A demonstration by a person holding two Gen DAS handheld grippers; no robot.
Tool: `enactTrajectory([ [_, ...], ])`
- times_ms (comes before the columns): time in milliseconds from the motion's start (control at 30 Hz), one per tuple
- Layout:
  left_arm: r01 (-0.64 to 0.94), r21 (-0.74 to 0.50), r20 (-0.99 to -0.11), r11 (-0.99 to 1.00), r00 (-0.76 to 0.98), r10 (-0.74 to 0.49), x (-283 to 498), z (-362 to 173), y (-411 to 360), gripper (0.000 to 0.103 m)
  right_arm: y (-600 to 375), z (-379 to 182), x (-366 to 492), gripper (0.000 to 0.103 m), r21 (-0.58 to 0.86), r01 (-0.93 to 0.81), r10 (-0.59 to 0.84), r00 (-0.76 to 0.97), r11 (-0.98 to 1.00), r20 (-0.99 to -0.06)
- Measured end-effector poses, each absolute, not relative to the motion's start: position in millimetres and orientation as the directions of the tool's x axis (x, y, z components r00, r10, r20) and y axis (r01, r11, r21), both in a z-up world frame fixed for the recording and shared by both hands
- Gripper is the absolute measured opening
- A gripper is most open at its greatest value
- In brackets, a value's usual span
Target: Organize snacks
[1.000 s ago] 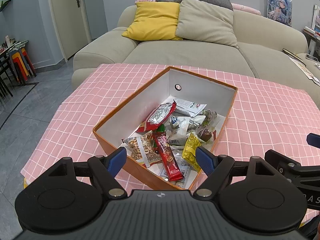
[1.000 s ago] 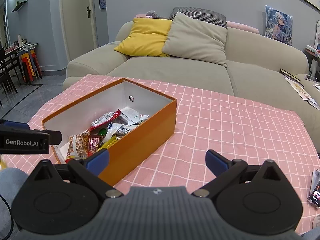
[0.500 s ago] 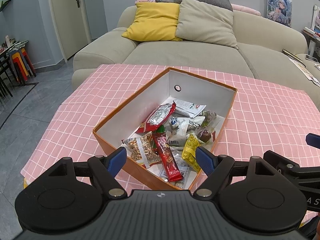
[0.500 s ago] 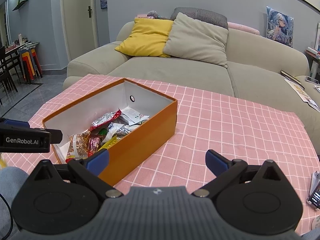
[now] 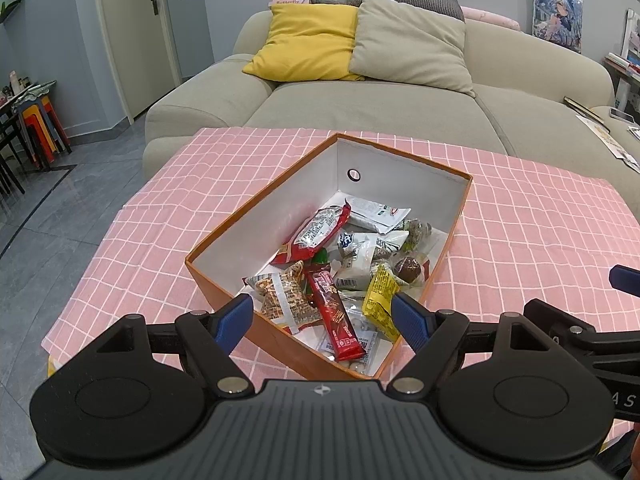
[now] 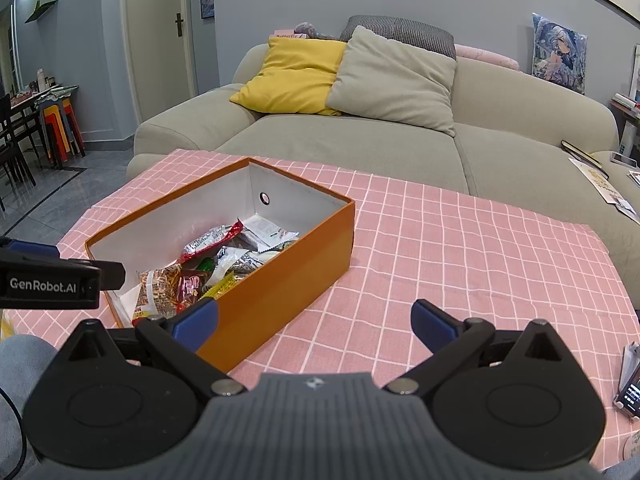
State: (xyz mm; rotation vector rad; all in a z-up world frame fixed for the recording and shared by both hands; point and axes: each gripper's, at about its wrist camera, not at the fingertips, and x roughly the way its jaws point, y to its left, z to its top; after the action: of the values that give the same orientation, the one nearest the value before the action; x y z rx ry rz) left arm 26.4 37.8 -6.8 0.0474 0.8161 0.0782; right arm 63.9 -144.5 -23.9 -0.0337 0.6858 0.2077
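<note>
Snacks point(image 5: 340, 268) heaped in orange box point(image 5: 224, 268), mid-table on pink checked cloth point(image 6: 460, 248); bare cloth from 12 to 4 o'clock of box. Left gripper point(image 5: 322, 316) above near rim, jaws apart, empty. Right gripper point(image 6: 314, 320) at 4 o'clock, spread wide.

The orange box point(image 5: 248, 322) has no lid, so straight down from above is wide open. Its far end, under the round hole point(image 5: 353, 175), is bare floor; the near end is crammed with snack packets point(image 5: 332, 280). The table point(image 6: 460, 264) right of the box is bare, except a phone point(image 6: 630, 394) well off at the near right edge.
</note>
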Motion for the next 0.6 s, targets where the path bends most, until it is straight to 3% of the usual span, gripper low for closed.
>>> enactTrajectory([
  [600,-0.054,0.072,-0.726,0.996,0.682,0.089,25.2,-6.3,39.9,0.092,-142.1,-24.3,64.0,0.099,0.035,-0.202,0.178,0.753,0.979,-0.633],
])
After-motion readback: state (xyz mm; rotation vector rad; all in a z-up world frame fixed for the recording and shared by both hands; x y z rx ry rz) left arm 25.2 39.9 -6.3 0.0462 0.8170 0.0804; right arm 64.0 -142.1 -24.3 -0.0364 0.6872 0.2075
